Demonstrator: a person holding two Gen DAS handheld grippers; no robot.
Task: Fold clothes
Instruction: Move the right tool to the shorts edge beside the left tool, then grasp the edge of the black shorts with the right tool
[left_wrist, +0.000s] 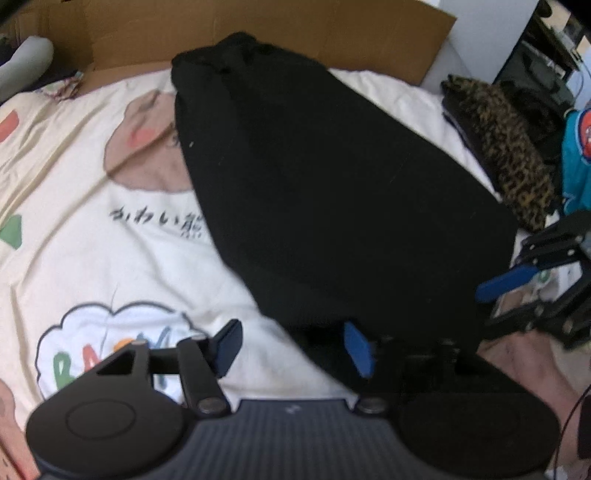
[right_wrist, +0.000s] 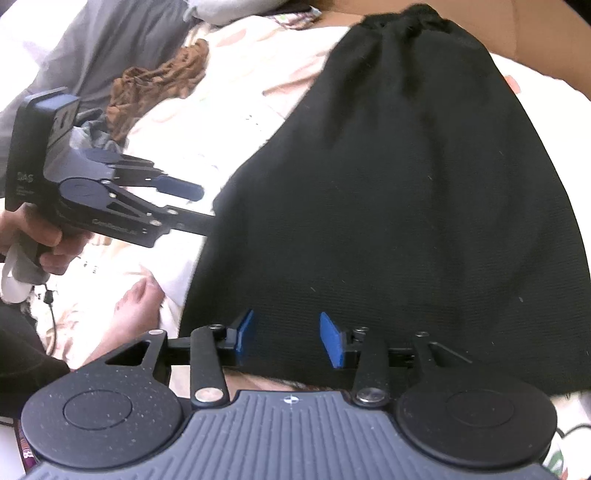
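A black garment (left_wrist: 314, 177) lies flat and long on a cream printed bed sheet (left_wrist: 92, 229); it also fills the right wrist view (right_wrist: 406, 192). My left gripper (left_wrist: 291, 347) is open at the garment's near left edge, its right finger over the cloth; it also shows in the right wrist view (right_wrist: 192, 206). My right gripper (right_wrist: 288, 339) is open over the garment's near hem, with the cloth between the blue pads (right_wrist: 330, 339). It shows at the right edge of the left wrist view (left_wrist: 517, 295), where its upper finger lies at the garment's edge.
A cardboard sheet (left_wrist: 258, 33) stands behind the bed. A leopard-print garment (left_wrist: 506, 155) and teal clothing (left_wrist: 576, 155) lie at the right. A brown crumpled cloth (right_wrist: 159, 81) and grey fabric (right_wrist: 110, 40) lie at the left. A bare foot (right_wrist: 133, 310) rests near me.
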